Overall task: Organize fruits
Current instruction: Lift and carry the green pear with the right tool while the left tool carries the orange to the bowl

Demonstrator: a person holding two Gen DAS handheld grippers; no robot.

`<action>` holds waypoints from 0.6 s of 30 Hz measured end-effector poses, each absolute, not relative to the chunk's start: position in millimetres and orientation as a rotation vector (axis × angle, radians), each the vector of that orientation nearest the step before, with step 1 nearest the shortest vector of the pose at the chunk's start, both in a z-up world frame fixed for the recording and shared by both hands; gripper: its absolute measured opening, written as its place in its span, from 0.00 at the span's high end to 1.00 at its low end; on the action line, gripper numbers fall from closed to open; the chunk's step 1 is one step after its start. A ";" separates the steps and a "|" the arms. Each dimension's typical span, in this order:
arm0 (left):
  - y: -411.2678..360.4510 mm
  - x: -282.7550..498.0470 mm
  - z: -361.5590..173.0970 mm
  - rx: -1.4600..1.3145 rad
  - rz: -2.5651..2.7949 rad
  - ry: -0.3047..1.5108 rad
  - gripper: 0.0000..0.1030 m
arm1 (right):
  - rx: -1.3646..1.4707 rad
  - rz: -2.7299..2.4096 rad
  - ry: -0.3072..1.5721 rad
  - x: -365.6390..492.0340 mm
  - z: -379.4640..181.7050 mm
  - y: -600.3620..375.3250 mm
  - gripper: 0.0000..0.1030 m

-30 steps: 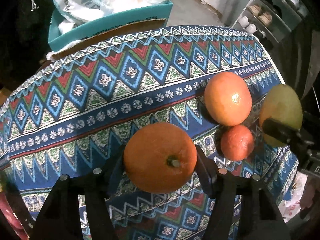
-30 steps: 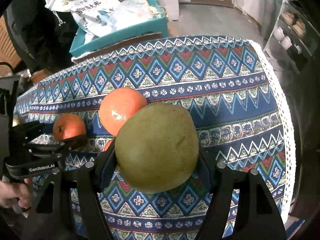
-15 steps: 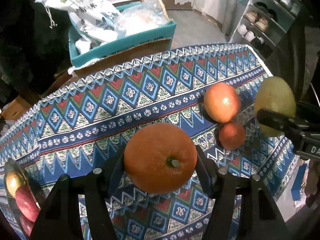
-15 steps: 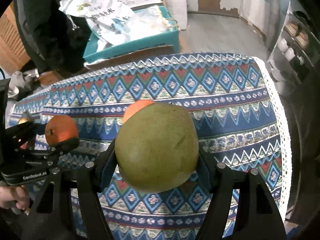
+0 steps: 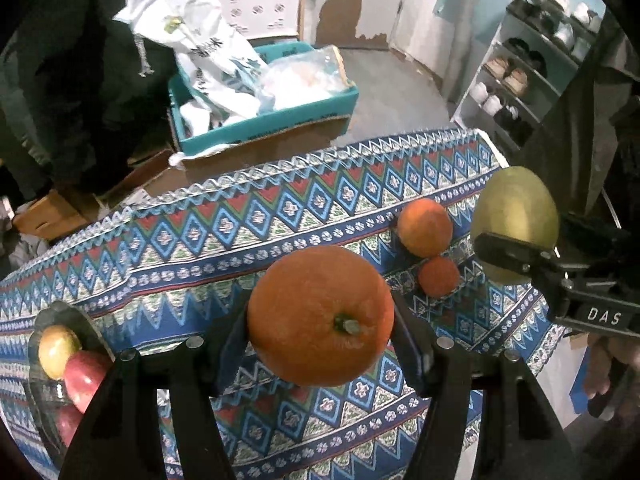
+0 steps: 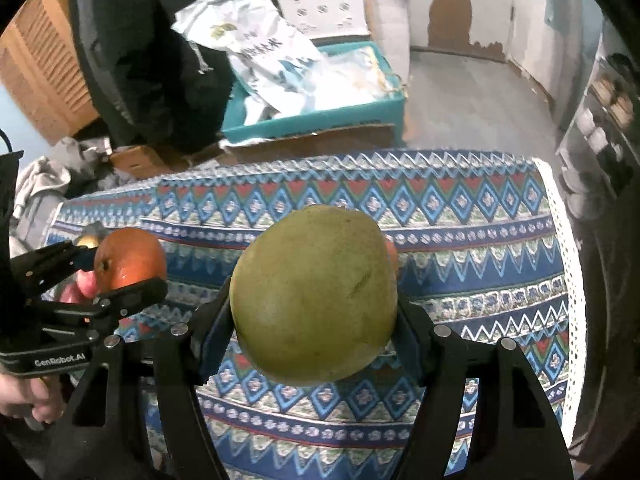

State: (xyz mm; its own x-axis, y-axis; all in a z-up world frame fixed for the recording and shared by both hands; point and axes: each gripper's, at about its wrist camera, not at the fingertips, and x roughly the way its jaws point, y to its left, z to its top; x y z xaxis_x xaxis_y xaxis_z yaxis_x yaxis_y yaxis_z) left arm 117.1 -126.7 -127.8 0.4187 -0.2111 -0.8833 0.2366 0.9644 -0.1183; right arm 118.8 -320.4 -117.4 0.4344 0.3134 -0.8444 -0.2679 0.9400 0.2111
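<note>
Background clutter, nothing task-related.
Teal box [image 5: 264,124] upper centre, white printed bags [image 5: 208,56] stuffed inside; shoe rack [image 5: 532,68] upper right; patterned cloth [image 5: 240,216] covers the bench; louvred wooden door [image 6: 44,76] upper left.

A patterned tablecloth [image 5: 224,236] covers the table, bearing two oranges [image 5: 425,227], touching, and a glass fruit bowl [image 5: 44,394].

An orange [image 5: 320,316] and a green pear [image 6: 316,296] are held above two tabletop oranges [image 5: 425,227].
</note>
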 end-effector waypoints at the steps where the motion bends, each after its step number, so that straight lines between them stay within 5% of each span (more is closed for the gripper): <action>1: -122.7 115.3 -124.8 0.020 -0.277 1.102 0.36 | 0.043 0.368 1.055 117.0 -113.8 -316.0 0.32; 18: -30.7 77.4 -90.2 -0.068 -0.171 1.053 0.36 | -0.021 0.527 1.019 105.2 -83.1 -218.9 0.32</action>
State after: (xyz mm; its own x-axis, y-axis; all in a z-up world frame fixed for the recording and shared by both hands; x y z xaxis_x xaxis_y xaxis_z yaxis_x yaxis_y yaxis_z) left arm 77.4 -30.6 -90.2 0.4835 -0.1725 -0.8582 0.1079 0.9847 -0.1371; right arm 105.2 -218.9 -83.1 0.4112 0.4089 -0.8146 -0.4282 0.8756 0.2234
